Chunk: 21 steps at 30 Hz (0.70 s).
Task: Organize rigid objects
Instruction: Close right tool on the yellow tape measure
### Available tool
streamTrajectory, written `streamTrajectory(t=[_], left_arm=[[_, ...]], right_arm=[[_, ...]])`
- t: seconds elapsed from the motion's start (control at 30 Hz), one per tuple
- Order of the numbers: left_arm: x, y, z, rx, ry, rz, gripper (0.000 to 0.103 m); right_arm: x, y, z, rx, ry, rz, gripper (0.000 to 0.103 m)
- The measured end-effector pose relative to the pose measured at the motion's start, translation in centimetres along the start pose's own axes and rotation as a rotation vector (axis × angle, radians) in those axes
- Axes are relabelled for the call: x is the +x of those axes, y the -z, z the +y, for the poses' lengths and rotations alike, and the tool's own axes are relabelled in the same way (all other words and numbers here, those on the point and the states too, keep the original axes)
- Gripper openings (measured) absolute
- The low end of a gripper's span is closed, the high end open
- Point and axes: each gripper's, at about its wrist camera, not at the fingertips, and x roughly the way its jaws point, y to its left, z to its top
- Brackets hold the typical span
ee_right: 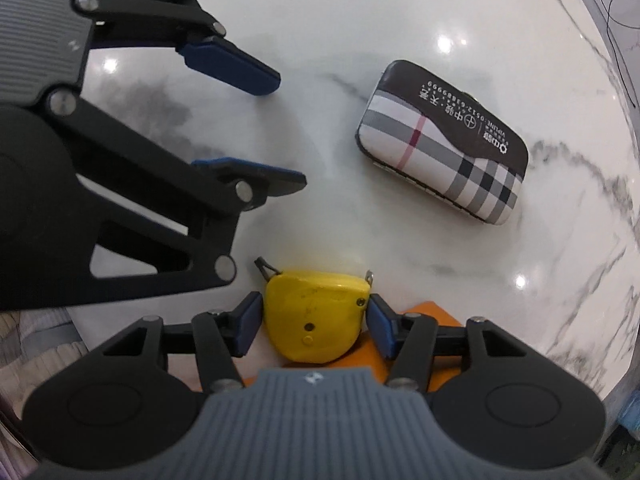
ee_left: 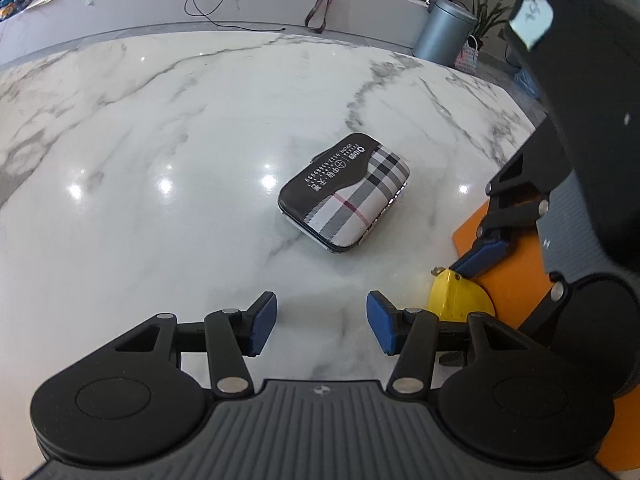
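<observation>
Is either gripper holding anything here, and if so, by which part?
The left gripper is open and empty. The yellow tape measure sits between the right gripper's pads at its two side edges; whether they press on it cannot be told.

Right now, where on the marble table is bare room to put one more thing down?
Free: the wide marble table left of and behind the plaid case. Crowded: the near right corner, where the yellow tape measure sits between the right gripper fingers at the orange mat.

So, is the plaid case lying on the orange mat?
No, the plaid case lies on the bare marble table, apart from the orange mat.
</observation>
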Motion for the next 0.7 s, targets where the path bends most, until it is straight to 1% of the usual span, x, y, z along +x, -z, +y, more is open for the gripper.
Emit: streamTrajectory(t=[0.17, 0.33, 0.37, 0.4, 0.43, 0.53, 0.6, 0.63, 0.7], left_arm=[[0.0, -0.1, 0.3, -0.016, -0.005, -0.003, 0.061], [-0.2, -0.1, 0.6, -0.03, -0.017, -0.005, 0.061], [-0.2, -0.1, 0.7, -0.034, -0.018, -0.005, 0.061], [-0.2, -0.1, 0.7, -0.036, -0.017, -0.005, 0.061], [-0.2, -0.1, 0.7, -0.036, -0.017, -0.005, 0.061], [-0.2, -0.1, 0.6, -0.024, -0.014, -0.003, 0.061], [-0.1, -0.1, 0.4, -0.015, -0.01, -0.003, 0.061], [-0.2, -0.1, 0.4, -0.013, -0.009, -0.003, 0.061], [-0.1, 0.0, 0.4, -0.009, -0.007, -0.005, 0.061]], right_arm=[[-0.5, -0.5, 0.8, 0.015, -0.027, -0.026, 0.055], [-0.9, -0.6, 3.1, -0.045, -0.029, -0.052, 0.055], [-1.0, -0.6, 3.3, -0.057, -0.021, -0.048, 0.056], [-1.0, -0.6, 3.4, -0.066, -0.008, -0.042, 0.06], [-1.1, -0.6, 3.5, -0.073, -0.001, -0.04, 0.062], [-1.3, -0.5, 3.4, -0.07, -0.017, -0.032, 0.062], [-1.1, -0.4, 3.2, -0.073, -0.018, -0.035, 0.059], [-1.1, -0.3, 3.2, -0.069, -0.025, -0.039, 0.056], [-1.0, -0.3, 3.2, -0.058, -0.036, -0.056, 0.054]])
